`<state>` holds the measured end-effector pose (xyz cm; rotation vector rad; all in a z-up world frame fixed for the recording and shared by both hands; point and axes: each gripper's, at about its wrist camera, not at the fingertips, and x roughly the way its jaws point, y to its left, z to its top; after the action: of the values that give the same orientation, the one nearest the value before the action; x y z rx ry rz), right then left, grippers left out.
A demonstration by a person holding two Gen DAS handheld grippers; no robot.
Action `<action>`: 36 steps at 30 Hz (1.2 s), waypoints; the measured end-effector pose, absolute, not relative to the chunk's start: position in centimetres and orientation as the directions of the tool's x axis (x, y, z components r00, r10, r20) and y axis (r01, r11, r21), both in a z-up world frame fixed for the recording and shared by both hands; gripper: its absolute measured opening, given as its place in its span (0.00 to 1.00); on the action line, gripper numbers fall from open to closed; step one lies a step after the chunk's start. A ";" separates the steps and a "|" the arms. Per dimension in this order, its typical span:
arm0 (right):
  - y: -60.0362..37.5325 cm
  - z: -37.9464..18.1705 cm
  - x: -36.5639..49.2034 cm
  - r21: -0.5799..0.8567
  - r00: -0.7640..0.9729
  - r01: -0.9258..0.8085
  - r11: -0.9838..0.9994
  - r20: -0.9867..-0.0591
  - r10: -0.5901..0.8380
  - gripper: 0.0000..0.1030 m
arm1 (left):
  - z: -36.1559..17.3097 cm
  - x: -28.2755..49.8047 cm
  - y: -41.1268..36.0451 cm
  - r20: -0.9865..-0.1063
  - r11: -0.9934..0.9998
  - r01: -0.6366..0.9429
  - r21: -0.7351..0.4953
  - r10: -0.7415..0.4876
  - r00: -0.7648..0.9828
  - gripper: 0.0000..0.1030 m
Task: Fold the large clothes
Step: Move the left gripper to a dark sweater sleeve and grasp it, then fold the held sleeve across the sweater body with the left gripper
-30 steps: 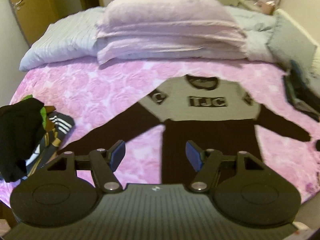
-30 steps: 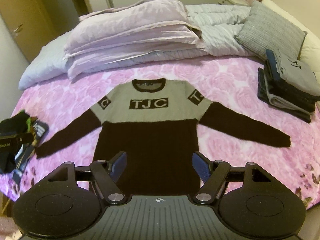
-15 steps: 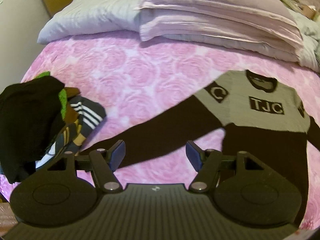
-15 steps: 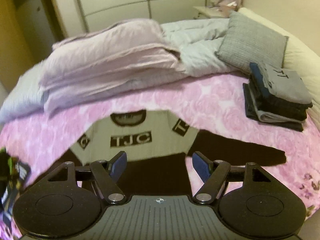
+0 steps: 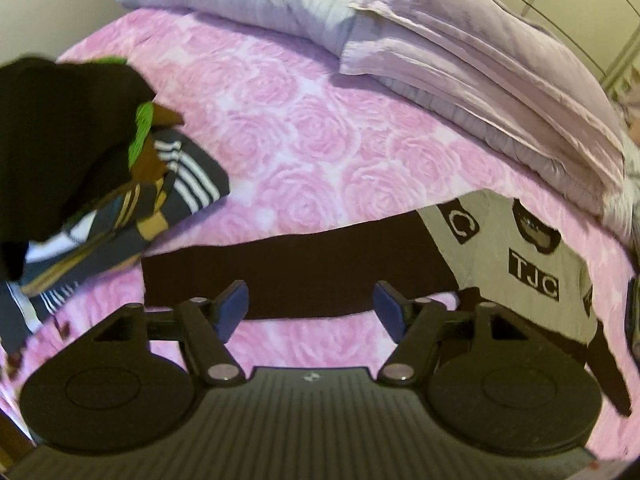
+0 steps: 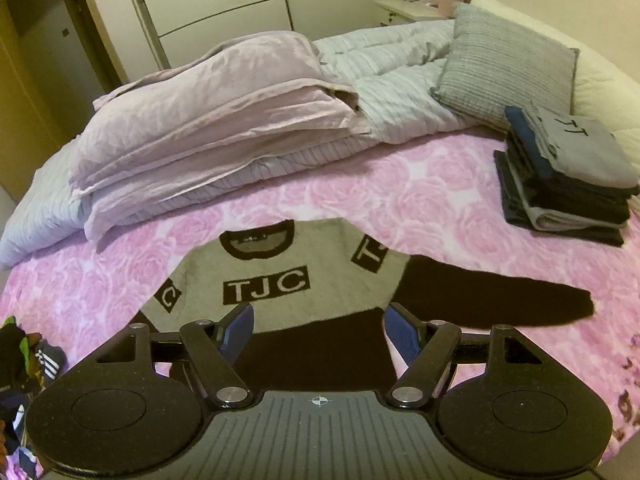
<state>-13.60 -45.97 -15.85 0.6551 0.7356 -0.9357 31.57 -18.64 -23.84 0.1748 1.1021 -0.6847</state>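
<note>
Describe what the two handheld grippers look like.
Both look alike. The left gripper and right gripper have black linkage arms with silver pivot pins, two round black discs, a ribbed dark grey base with a small crosshair mark, and blue-padded fingers. No cables or sleeves show.

The sweater (image 6: 280, 280) lies flat on the bed (image 6: 440, 200), sleeves spread to either side. Behind it lies folded bedding (image 6: 208, 128). A folded stack (image 6: 560, 176) sits to its right, a loose clothes heap (image 5: 80, 168) to its left.
</note>
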 end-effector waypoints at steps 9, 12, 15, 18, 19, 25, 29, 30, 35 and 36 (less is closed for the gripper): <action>-47.9 -20.8 -12.5 0.203 0.424 0.854 0.480 -0.806 -0.414 0.68 | -31.6 33.3 -14.6 -0.867 0.881 0.346 -0.323 -0.422 0.265 0.67; -48.2 -23.7 -12.3 0.192 0.393 0.861 0.471 -0.839 -0.377 0.68 | -34.6 34.2 -13.2 -0.852 0.887 0.196 -0.418 -0.458 0.254 0.67; -48.2 -26.4 -12.3 0.225 0.405 0.852 0.473 -0.855 -0.323 0.68 | -37.1 34.9 -12.0 -0.823 0.854 0.029 -0.519 -0.509 0.250 0.66; -47.9 -28.3 -12.1 0.217 0.393 0.846 0.487 -0.871 -0.295 0.68 | -39.0 35.1 -11.6 -0.823 0.843 -0.068 -0.533 -0.498 0.274 0.59; -47.8 -28.7 -12.1 0.223 0.400 0.840 0.494 -0.871 -0.286 0.68 | -39.4 35.3 -11.6 -0.822 0.842 -0.073 -0.534 -0.497 0.279 0.54; -47.9 -30.4 -13.2 0.232 0.402 0.833 0.502 -0.878 -0.261 0.68 | -40.2 35.8 -13.4 -0.847 0.900 -0.026 -0.435 -0.399 0.351 0.27; -48.7 -29.9 -15.4 0.246 0.408 0.845 0.475 -0.870 -0.276 0.68 | -38.1 36.7 -14.8 -0.842 0.919 0.000 -0.394 -0.360 0.402 0.03; -49.0 -29.5 -16.0 0.244 0.408 0.848 0.471 -0.867 -0.286 0.68 | -36.5 36.7 -15.7 -0.825 0.924 0.043 -0.379 -0.359 0.437 0.03; -51.1 -28.2 -20.0 0.234 0.388 0.882 0.408 -0.854 -0.348 0.68 | -26.5 32.1 -22.4 -0.654 0.857 0.372 -0.357 -0.514 0.556 0.03; -51.5 -28.0 -20.8 0.236 0.383 0.890 0.390 -0.851 -0.358 0.68 | -24.5 30.4 -24.1 -0.608 0.821 0.459 -0.338 -0.563 0.559 0.03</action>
<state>-20.82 -51.52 -28.03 0.7917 0.8024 -0.9111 30.36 -24.06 -24.48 -0.1467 0.7683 -0.6052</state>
